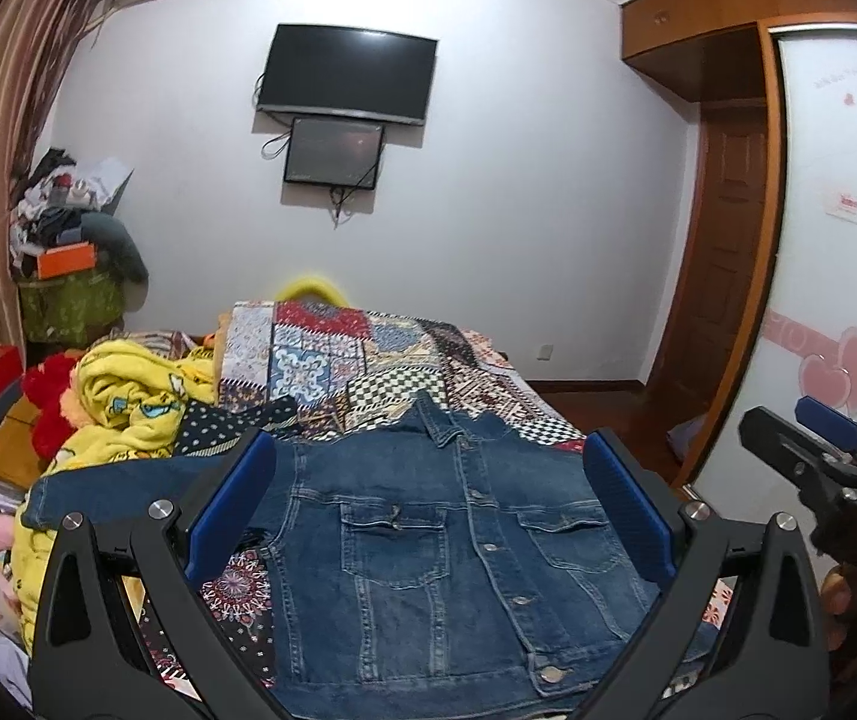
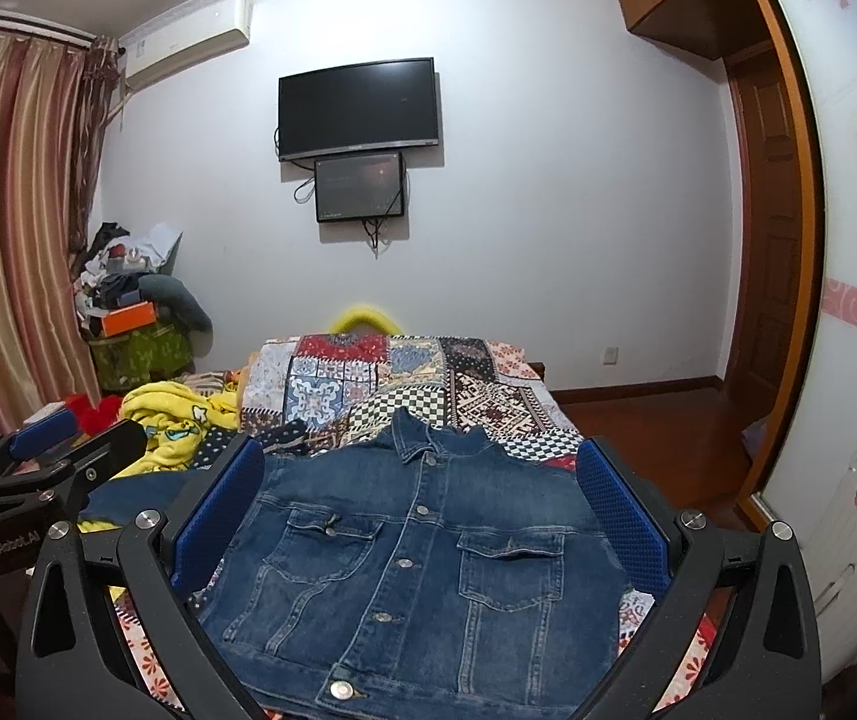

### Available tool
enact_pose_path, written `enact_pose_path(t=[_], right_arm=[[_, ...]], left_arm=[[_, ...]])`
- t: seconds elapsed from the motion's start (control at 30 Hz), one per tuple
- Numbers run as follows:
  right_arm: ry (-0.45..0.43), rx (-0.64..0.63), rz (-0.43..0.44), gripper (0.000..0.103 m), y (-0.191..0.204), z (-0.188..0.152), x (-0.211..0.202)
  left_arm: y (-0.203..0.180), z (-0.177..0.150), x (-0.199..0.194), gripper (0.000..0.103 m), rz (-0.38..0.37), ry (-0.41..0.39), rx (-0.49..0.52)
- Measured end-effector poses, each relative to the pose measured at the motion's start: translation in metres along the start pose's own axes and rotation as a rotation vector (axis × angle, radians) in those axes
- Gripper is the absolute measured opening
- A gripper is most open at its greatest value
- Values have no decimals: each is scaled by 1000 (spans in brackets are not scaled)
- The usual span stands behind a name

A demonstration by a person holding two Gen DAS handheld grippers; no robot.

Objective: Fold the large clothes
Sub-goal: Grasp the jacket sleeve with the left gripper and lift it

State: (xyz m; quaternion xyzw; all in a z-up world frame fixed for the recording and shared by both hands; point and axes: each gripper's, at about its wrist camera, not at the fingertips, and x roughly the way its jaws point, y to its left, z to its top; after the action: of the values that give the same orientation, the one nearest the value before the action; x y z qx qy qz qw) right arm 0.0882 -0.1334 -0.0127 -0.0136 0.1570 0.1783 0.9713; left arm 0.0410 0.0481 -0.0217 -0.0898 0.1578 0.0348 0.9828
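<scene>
A blue denim jacket lies front up on the patterned bed, buttoned, collar away from me. One sleeve stretches out to the left. My left gripper is open and empty, held above the jacket's near part. My right gripper is open and empty too, above the same jacket. The right gripper also shows at the right edge of the left wrist view. The left gripper shows at the left edge of the right wrist view.
A yellow blanket and red plush lie bunched at the bed's left side. A patchwork quilt covers the far bed. Boxes and a clothes pile stand at far left by the curtain. A wardrobe is on the right.
</scene>
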Motion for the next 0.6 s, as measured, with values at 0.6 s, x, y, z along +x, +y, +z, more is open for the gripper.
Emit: enact_pose_path(t=[0.6], right_arm=[[269,-21,46,103,8,-12,154]], left_arm=[[265,-42,101,103,348,301,-409]])
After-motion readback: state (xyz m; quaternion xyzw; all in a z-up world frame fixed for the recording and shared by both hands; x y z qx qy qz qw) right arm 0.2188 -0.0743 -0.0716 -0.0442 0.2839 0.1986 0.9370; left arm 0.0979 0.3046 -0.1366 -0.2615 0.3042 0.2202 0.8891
